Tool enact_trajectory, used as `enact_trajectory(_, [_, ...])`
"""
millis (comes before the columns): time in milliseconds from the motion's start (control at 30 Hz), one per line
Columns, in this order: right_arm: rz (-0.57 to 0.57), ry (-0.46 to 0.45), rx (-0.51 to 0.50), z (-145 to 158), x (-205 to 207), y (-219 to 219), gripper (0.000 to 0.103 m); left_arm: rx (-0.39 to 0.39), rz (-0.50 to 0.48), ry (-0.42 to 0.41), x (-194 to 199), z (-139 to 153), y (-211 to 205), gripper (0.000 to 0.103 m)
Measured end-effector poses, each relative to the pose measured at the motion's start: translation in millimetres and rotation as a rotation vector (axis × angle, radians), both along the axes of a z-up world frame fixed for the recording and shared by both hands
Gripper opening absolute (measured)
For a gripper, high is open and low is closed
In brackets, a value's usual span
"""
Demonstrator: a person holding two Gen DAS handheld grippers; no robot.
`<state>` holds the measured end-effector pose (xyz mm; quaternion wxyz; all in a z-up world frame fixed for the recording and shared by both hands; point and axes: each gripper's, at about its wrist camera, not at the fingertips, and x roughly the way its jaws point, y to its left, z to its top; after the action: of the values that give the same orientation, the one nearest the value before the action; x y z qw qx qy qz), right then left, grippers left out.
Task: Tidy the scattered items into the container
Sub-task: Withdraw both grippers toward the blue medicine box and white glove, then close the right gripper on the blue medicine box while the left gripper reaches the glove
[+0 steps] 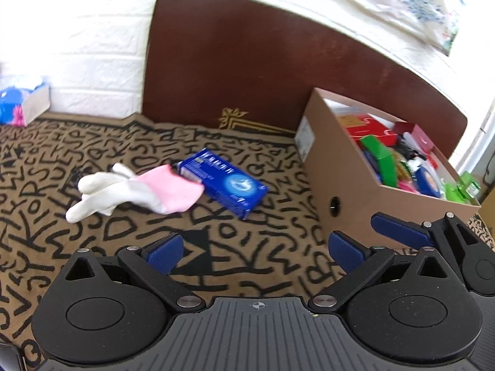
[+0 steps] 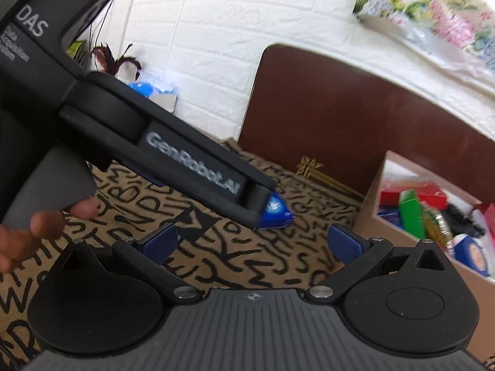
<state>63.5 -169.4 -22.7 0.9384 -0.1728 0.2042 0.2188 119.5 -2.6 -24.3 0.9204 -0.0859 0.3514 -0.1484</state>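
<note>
While both grippers gape empty — blue box touches sock beside container.

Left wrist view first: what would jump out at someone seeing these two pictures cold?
The patterned cloth with bold black letters fills the surface. On it lie a blue box and, overlapping the box's left end, a white-and-pink glove. To the right stands an open cardboard box crammed with colourful items. Both tongs are open and empty: the left tongs low in front, the right tongs beside the cardboard box.
</note>
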Motion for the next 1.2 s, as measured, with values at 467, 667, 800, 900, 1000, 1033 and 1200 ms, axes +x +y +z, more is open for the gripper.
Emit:
enact_trajectory(467, [-0.093, 0.110, -0.020, -34, 61, 24, 0.101, -0.017, -0.044, 0.080, 57, -31, 13, 0.093])
enact_trajectory(667, [-0.092, 0.130, -0.071, -49, 78, 42, 0.101, -0.026, -0.060, 0.113, 84, -45, 14, 0.088])
enact_trajectory(800, [-0.097, 0.078, -0.131, -51, 86, 55, 0.101, -0.041, -0.052, 0.122, 97, -50, 23, 0.088])
enact_trajectory(900, [-0.112, 0.075, -0.128, -50, 99, 59, 0.101, -0.047, -0.048, 0.122, 105, -51, 29, 0.086])
enact_trajectory(1000, [-0.124, 0.083, -0.117, -50, 111, 60, 0.101, -0.052, -0.050, 0.116, 108, -46, 36, 0.083])
enact_trajectory(1033, [-0.124, 0.087, -0.111, -50, 114, 59, 0.101, -0.067, -0.056, 0.117, 108, -43, 40, 0.083])
enact_trajectory(1200, [-0.108, 0.102, -0.086, -49, 119, 51, 0.102, -0.087, -0.104, 0.069, 91, -20, 61, 0.085])
